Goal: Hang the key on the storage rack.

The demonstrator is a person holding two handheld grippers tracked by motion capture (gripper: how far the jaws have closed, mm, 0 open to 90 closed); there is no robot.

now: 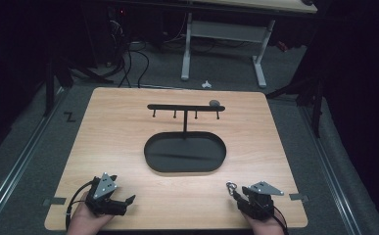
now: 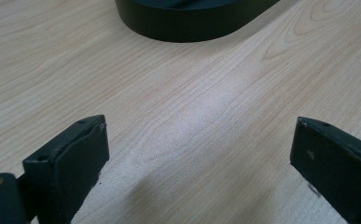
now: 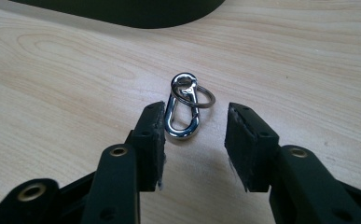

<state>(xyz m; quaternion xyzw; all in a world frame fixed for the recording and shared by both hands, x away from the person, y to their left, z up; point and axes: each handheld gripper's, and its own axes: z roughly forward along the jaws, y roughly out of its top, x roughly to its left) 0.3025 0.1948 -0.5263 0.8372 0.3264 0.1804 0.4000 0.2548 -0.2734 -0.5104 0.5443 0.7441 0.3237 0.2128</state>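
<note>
A shiny metal carabiner clip (image 3: 183, 114) with a small key ring on its top lies flat on the wooden table (image 1: 104, 122) near the front right. My right gripper (image 3: 196, 108) is low over the table just behind the clip (image 1: 231, 187). Its jaws stand apart on either side of the clip's near end, and the pads do not touch it. My left gripper (image 1: 123, 191) rests at the front left with its jaws wide apart (image 2: 199, 140) over bare wood. A black stand (image 1: 184, 107) with several hooks under its crossbar rises from an oval black base (image 1: 184, 152) at the table's middle.
A small grey object (image 1: 214, 103) sits on the right end of the crossbar. The base's dark rim (image 2: 192, 23) lies ahead of the left gripper. Beyond the table's far edge stand a white desk frame (image 1: 224, 34) and floor cables (image 1: 128, 63).
</note>
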